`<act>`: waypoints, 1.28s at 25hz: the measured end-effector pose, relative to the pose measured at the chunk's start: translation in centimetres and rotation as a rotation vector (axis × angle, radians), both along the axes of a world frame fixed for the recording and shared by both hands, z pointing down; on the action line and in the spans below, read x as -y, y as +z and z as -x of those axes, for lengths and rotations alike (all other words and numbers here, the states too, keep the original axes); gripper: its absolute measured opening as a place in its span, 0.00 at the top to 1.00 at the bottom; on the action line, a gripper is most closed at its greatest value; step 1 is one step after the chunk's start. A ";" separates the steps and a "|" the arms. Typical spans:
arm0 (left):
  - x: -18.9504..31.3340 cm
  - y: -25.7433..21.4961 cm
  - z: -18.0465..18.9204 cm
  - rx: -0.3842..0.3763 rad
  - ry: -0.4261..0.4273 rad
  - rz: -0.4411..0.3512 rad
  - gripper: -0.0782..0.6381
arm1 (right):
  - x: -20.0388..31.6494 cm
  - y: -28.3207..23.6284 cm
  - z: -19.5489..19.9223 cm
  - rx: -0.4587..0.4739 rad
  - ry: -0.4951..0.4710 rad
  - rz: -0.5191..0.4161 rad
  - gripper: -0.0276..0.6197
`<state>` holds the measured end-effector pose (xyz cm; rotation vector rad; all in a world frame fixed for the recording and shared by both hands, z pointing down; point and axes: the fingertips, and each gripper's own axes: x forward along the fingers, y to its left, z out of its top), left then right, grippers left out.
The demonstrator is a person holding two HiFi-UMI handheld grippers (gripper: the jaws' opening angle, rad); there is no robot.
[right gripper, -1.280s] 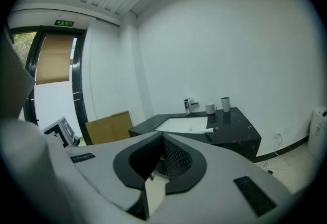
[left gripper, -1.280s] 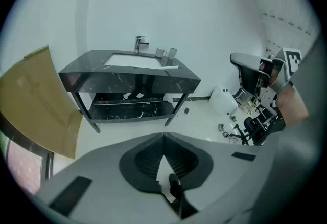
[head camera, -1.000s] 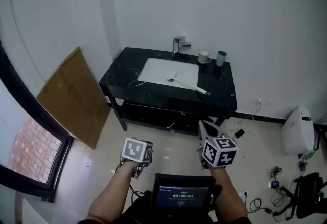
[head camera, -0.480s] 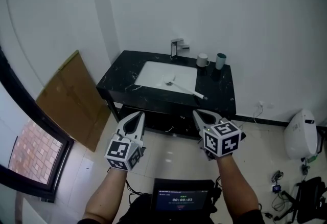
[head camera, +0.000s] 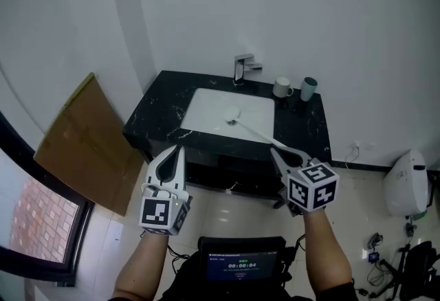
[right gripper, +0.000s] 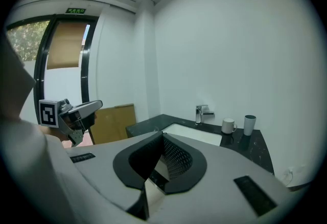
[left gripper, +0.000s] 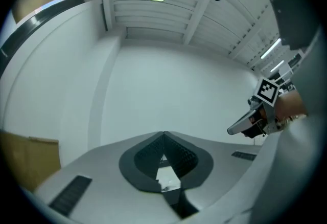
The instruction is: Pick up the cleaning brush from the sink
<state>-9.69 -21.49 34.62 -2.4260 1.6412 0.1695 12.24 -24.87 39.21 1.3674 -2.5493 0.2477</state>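
Farthest left of the sink [head camera: 206,108], a brown cardboard sheet [head camera: 82,141] leans against the white wall, with a dark-framed window [head camera: 41,224] below it. The left gripper [head camera: 179,149] hangs in front of the sink's left corner, off the desk [head camera: 155,110] and over the pale floor. Its jaws are pressed together to a point with nothing between them, and its own view takes in only wall and ceiling past that point.

The white sink is set into the black marbled desk, which stands against the wall. The cleaning brush [head camera: 251,129] lies in the sink. Its head rests near the middle of the basin and its thin pale handle slants out over the sink's front right rim. Behind the sink stands a chrome tap [head camera: 242,67].

Right of the sink, on the back of the desk, a white mug [head camera: 281,87] and a teal cup [head camera: 309,88] stand just beside each other. The right gripper [head camera: 273,150] is held in front of the sink's right corner. It too is closed and empty, with the pads meeting at the tip. In the head view the brush handle's end shows just beside that tip, but the right gripper view puts the desk some way ahead of it. Far right of the sink, a white appliance [head camera: 402,183] sits on the floor.
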 end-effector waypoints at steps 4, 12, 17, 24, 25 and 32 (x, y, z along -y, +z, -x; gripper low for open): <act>7.1 -0.9 2.5 -0.035 0.104 0.046 0.88 | 8.9 0.0 3.3 -0.067 -0.051 0.085 0.80; 19.1 1.3 5.4 -0.043 0.122 0.141 0.88 | 23.9 7.4 5.7 -0.280 -0.147 0.361 0.60; 24.5 3.1 5.9 -0.085 0.002 0.183 0.88 | 30.9 13.5 5.5 -0.391 -0.222 0.523 0.60; 29.9 5.7 2.4 -0.093 0.000 0.222 0.88 | 36.6 24.4 2.6 -0.594 -0.247 0.710 0.60; 30.5 6.2 2.2 -0.092 0.000 0.233 0.88 | 37.2 25.8 1.9 -0.618 -0.235 0.731 0.60; 32.7 8.7 2.5 -0.018 0.012 0.296 0.88 | 38.1 33.4 -0.8 -0.679 -0.170 0.919 0.60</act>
